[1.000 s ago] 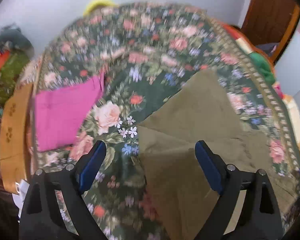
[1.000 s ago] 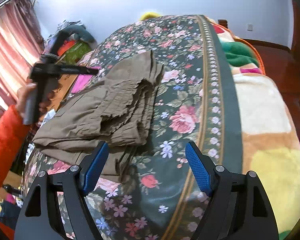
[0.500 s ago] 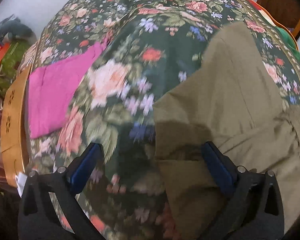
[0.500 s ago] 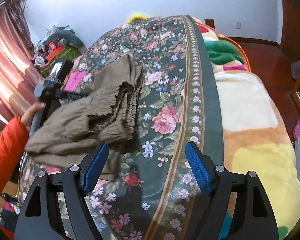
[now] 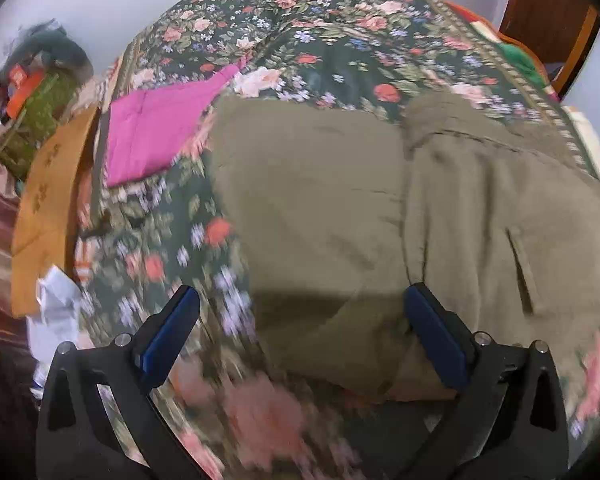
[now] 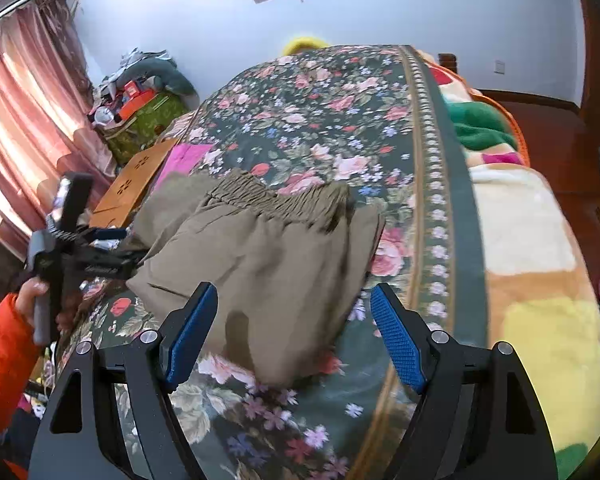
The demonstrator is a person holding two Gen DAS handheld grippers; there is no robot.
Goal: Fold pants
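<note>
Olive pants (image 6: 268,256) look soft and limp; pinch the gathered waistband (image 6: 276,200). Both hand-held grippers, left (image 5: 300,336) and right (image 6: 294,336), gape empty.

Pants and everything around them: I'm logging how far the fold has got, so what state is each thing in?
Pants: folded over into a thick bundle, elastic waistband on top, lying on the bedspread.
Left claw: open, jaws just widened, over the pants' near edge, gripping nothing.
Right claw: open, empty, above the bundle's near end.
Pink cloth: lying flat beside the pants.
Floral bedspread: spread over the bed.
</note>
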